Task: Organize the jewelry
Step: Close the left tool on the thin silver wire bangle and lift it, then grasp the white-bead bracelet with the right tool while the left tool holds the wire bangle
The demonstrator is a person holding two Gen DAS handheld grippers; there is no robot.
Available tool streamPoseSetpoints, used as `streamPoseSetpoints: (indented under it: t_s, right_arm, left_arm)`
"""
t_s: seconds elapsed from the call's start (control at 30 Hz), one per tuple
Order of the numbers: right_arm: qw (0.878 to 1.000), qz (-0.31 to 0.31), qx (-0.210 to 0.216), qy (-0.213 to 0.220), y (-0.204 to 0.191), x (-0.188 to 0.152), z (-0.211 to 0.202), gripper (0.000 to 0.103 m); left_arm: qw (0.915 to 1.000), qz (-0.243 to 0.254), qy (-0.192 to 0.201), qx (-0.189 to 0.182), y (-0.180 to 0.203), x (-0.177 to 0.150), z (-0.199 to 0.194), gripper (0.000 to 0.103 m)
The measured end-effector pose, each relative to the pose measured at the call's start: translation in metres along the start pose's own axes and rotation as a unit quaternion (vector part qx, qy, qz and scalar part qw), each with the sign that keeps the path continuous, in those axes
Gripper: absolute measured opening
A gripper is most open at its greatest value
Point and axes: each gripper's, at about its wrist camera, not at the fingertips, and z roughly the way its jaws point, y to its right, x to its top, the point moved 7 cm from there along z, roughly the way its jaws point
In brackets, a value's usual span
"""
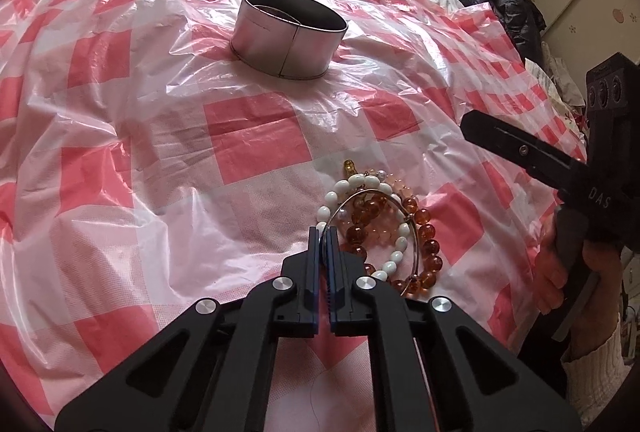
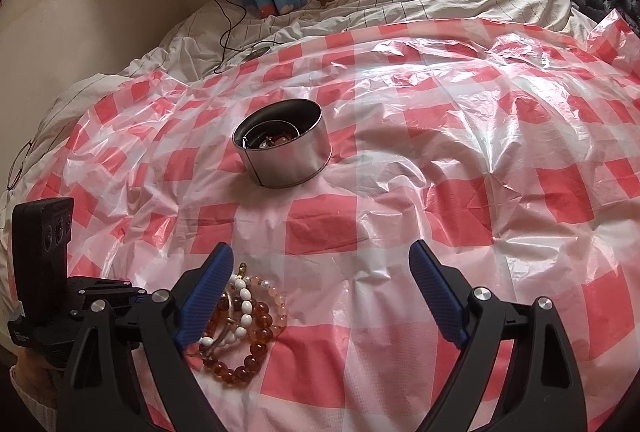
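Note:
A pile of bracelets lies on the red-and-white checked plastic sheet: a white bead bracelet (image 1: 394,246), an amber bead bracelet (image 1: 430,244), a pale pink one (image 1: 400,187) and a thin silver bangle (image 1: 400,207). My left gripper (image 1: 323,232) is shut on the silver bangle at the pile's left edge. The pile also shows in the right wrist view (image 2: 248,324). My right gripper (image 2: 320,272) is open and empty, its left finger (image 2: 206,292) beside the pile. A round metal tin (image 1: 286,31) stands farther back; the right wrist view shows jewelry inside the tin (image 2: 284,147).
The sheet (image 2: 440,191) covers a bed with a white quilt (image 2: 360,11) behind. A black cable (image 2: 224,11) runs from the wall onto the quilt. Dark clothes (image 1: 508,3) are heaped at the right by a cupboard.

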Motion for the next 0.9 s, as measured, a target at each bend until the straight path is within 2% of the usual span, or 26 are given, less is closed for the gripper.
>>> streamPoseSetpoints:
  t_s: [0.13,0.2,0.3,0.4,0.47,0.5,0.57,0.63,0.8,0.87,0.9]
  right_arm:
    - [1.0,-0.007,0.006,-0.004,-0.003,-0.002,0.001,0.086]
    - [1.0,-0.022,0.01,-0.008,-0.009,-0.004,0.002,0.086]
    - [0.996,-0.085,0.013,-0.01,-0.031,-0.011,0.004,0.086]
    - [0.984,-0.176,-0.004,-0.005,-0.059,-0.024,0.008,0.083]
    - [0.977,-0.215,-0.009,-0.016,-0.07,-0.032,0.016,0.069]
    - [0.974,-0.223,-0.013,-0.026,-0.072,-0.036,0.023,0.066]
    - [0.973,-0.225,-0.021,-0.037,-0.07,-0.039,0.032,0.053]
    - [0.975,-0.217,-0.016,-0.04,-0.067,-0.038,0.037,0.05]
    - [0.973,-0.223,-0.011,-0.05,-0.069,-0.042,0.044,0.032]
    - [0.971,-0.232,-0.015,-0.053,-0.07,-0.044,0.046,0.012]
    - [0.971,-0.235,-0.017,-0.052,-0.071,-0.044,0.045,0.01]
  left_arm:
    - [0.9987,-0.035,0.026,-0.024,-0.012,0.007,-0.018,0.002]
    - [0.9979,-0.049,0.039,-0.018,-0.023,0.01,-0.026,0.002]
    - [0.9951,-0.078,0.059,0.011,-0.044,0.013,-0.037,0.002]
    - [0.9909,-0.111,0.072,0.025,-0.064,0.013,-0.047,0.002]
    - [0.9894,-0.119,0.08,0.024,-0.07,0.014,-0.052,0.002]
    - [0.989,-0.12,0.083,0.024,-0.072,0.014,-0.054,0.003]
    - [0.9887,-0.121,0.085,0.023,-0.072,0.015,-0.055,0.003]
    - [0.989,-0.119,0.085,0.022,-0.072,0.015,-0.056,0.003]
    - [0.9893,-0.117,0.086,0.017,-0.069,0.017,-0.056,0.003]
    - [0.9893,-0.116,0.087,0.017,-0.068,0.016,-0.056,0.003]
    - [0.9893,-0.116,0.087,0.016,-0.068,0.016,-0.056,0.003]
